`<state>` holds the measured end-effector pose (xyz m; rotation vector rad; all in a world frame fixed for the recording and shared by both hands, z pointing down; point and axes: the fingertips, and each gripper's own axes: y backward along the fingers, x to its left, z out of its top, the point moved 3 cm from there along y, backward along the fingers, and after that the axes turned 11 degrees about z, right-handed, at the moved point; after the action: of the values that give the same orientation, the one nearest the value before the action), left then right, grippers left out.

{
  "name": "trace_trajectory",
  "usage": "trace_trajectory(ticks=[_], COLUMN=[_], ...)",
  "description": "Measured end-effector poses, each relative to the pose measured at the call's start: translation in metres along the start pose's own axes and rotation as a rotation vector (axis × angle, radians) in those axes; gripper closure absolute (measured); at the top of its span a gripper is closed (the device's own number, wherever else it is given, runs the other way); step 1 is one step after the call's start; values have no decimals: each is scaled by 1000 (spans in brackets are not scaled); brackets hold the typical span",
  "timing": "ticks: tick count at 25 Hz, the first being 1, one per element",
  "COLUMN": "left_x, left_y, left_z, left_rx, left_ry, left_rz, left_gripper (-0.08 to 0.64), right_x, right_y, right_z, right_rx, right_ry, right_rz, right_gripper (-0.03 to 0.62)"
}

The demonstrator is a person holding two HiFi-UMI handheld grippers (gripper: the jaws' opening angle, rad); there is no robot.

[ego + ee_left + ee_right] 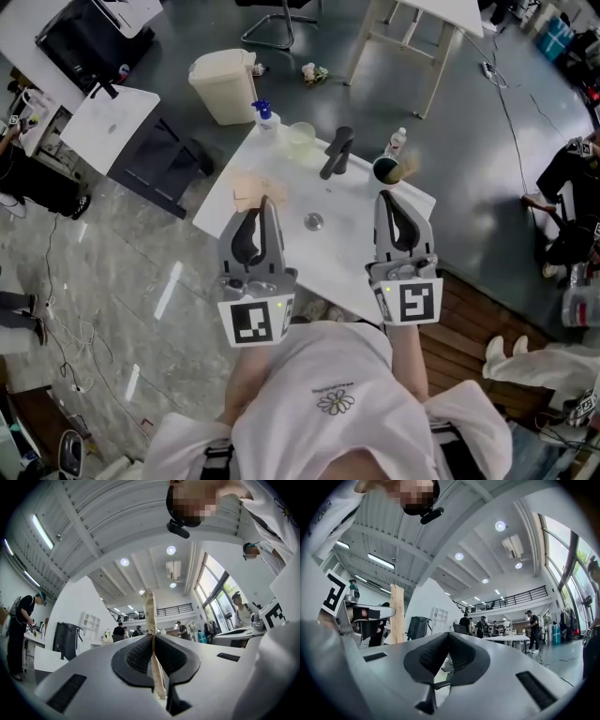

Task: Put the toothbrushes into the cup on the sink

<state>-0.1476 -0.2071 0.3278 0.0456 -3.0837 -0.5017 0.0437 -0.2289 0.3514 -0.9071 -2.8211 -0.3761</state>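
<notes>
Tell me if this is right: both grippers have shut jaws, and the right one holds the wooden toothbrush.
Wrong on one point: the left gripper holds the wooden toothbrush, as the left gripper view shows. The right gripper is shut on nothing.

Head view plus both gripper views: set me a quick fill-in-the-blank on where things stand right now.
The thin beige wooden toothbrush is clamped in the ____ tongs.
The right tongs are shut and hold ____.
On the white sink, the dark round cup stands to the ____ of the black faucet.
Missing words: left; nothing; right.
</notes>
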Motion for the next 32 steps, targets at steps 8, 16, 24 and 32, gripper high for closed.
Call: trace_trajectory(ticks=[8,16,24,32], left_x=[2,1,-2,9], left_y=[-2,-3,-5,-24], left_z=[-2,-1,-5,-23], left_rx=[-10,-15,-26,-5], left_ry=[-4,-5,-17,-57], left_rz=[12,4,12,31], left_gripper=[531,531,531,531], right_x=[9,8,4,2], right_y=[-3,-5,-10,-18], right_z=[-4,3,2,-5], right_rx=[2,-18,-17,-1], right_ry=[-42,-45,-54,-69], right_rz=[17,17,12,4], right_gripper=[580,580,580,580])
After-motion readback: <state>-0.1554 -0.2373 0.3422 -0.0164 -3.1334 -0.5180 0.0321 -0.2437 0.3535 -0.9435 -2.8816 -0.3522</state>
